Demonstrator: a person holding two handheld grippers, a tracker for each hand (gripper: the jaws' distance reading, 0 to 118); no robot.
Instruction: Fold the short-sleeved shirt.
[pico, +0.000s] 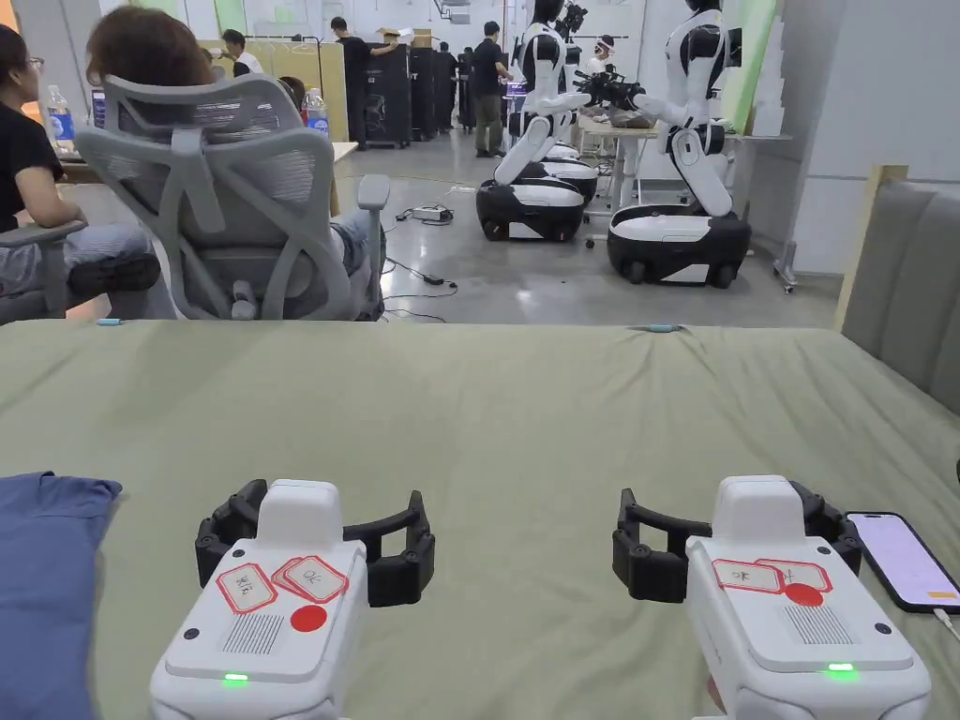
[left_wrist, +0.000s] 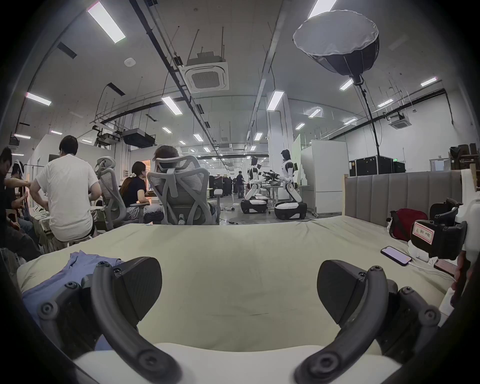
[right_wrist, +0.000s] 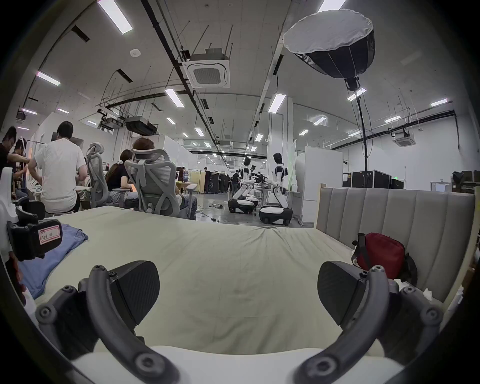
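The left gripper (pico: 315, 542) and right gripper (pico: 737, 541) are held spread and empty above the pale green bed sheet (pico: 525, 412). The blue cotton short-sleeved shirt (pico: 45, 581) lies untouched at the near left, just beside the left gripper. No fold is judged begun; a leftward reach to grasp the shirt and draw it to the centre is called for.

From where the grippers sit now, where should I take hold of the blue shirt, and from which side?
Take the blue shirt by its near right-hand edge with the open left gripper, coming in from the right. It lies flat on the green sheet just left of that gripper, so that edge is probably the closest free fabric to pinch. Its left part runs out of frame.
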